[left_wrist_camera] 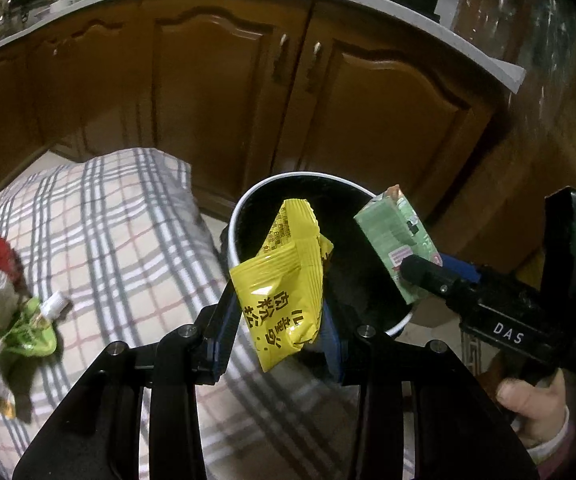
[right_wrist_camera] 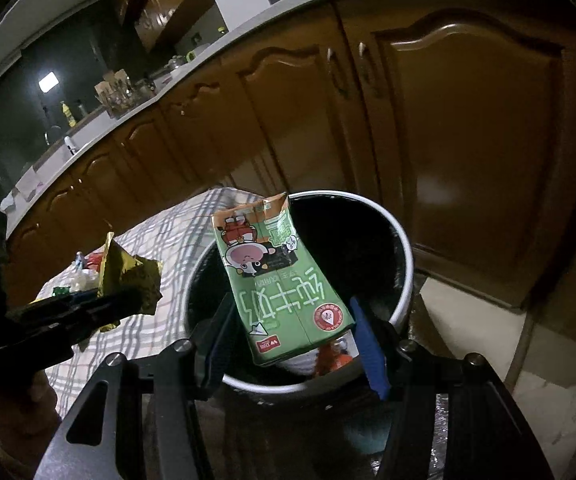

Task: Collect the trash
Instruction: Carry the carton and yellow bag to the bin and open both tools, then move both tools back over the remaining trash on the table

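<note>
Two pieces poised over the round white-rimmed black bin (left_wrist_camera: 401, 322): left hand-held gripper (left_wrist_camera: 278, 332) clenched on a crinkled yellow snack wrapper (left_wrist_camera: 284, 284), right hand-held gripper (right_wrist_camera: 293, 344) clamping a flattened green milk carton (right_wrist_camera: 284, 284). Both hang above the bin's mouth, likely ready to drop. More wrappers (left_wrist_camera: 4, 304) left of the bin, on the plaid-covered bench (left_wrist_camera: 128, 240)

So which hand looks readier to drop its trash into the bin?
Probably the right: its hand-held gripper holds the green milk carton over the bin opening. The left's yellow snack packet hangs nearer the rim.
</note>
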The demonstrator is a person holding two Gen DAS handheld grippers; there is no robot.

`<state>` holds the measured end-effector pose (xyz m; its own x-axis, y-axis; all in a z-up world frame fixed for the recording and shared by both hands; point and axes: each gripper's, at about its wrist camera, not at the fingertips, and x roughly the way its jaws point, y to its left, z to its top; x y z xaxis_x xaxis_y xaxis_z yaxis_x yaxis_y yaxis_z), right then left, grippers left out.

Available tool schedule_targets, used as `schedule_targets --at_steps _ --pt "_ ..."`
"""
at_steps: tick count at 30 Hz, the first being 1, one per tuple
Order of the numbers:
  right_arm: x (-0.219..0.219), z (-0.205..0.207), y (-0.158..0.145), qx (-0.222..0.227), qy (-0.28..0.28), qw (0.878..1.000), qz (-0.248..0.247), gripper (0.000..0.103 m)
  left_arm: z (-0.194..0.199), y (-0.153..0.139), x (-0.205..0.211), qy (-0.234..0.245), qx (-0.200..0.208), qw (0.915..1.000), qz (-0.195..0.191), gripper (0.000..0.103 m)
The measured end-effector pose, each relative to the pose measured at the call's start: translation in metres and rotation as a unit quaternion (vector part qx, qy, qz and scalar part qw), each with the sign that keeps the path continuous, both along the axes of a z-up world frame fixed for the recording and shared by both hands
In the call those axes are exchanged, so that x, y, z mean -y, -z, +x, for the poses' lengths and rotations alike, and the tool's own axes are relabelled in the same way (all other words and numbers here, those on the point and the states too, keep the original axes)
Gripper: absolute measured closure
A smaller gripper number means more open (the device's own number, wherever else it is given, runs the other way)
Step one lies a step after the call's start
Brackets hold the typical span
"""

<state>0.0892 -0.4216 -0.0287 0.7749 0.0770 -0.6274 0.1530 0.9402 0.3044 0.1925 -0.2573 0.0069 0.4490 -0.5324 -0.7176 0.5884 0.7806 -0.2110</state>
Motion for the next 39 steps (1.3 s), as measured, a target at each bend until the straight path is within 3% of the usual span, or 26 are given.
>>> schedule_targets --at_steps 17,22,26,31,35,39 --pt "0.024 0.026 0.007 -0.024 0.009 1.0 -0.005 0.046 0.017 0.016 0.03 0.008 -0.017 0.9996 0.02 0.066" --pt "0.029 0.033 0.01 -0.03 0.012 0.999 0.001 0.045 0.02 0.019 0.034 0.009 -0.025 0.9995 0.019 0.054" --pt "0.034 0.031 0.012 -0.028 0.015 0.999 0.02 0.037 0.015 0.019 0.029 0.009 -0.023 0.9996 0.011 0.043" --pt "0.034 0.019 0.009 -0.012 0.024 0.999 0.035 0.032 0.007 0.018 0.012 0.0 -0.024 0.9997 0.0 0.041" --pt "0.027 0.01 0.005 0.002 0.024 0.998 0.05 0.016 -0.004 0.019 -0.016 -0.02 -0.027 0.9994 -0.01 0.04" --pt "0.005 0.001 0.002 0.016 0.013 0.998 0.064 0.014 -0.012 0.021 -0.044 -0.042 -0.032 0.9984 -0.018 0.04"
